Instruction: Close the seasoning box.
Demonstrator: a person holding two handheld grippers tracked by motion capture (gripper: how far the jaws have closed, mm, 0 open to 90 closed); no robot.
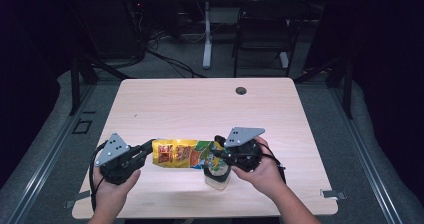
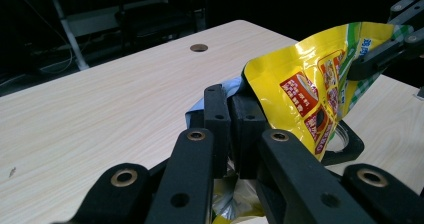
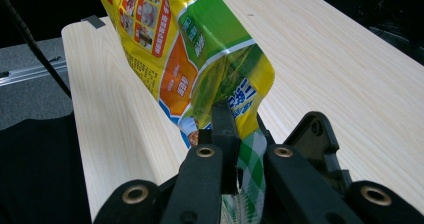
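Near the front edge of the pale wood worktop [image 1: 165, 104], both claws — left claw [image 1: 150, 145], right claw [image 1: 217, 151] — are clamped on a yellow snack bag [image 1: 181, 154] stretched above a clear jar [image 1: 217, 176]. Farther off — a cable hole [image 1: 241, 90], then grey floor [image 1: 175, 59] and a dark chair [image 1: 265, 29].

The right tool [image 1: 218, 156] covers the mouth of the clear container [image 1: 218, 180] in the high view. The snack bag's [image 3: 190, 59] print is too small to read, and its top is cut off in the right gripper view.

Yellow-green snack pouch [image 1: 181, 154] stretched level above the table's near edge
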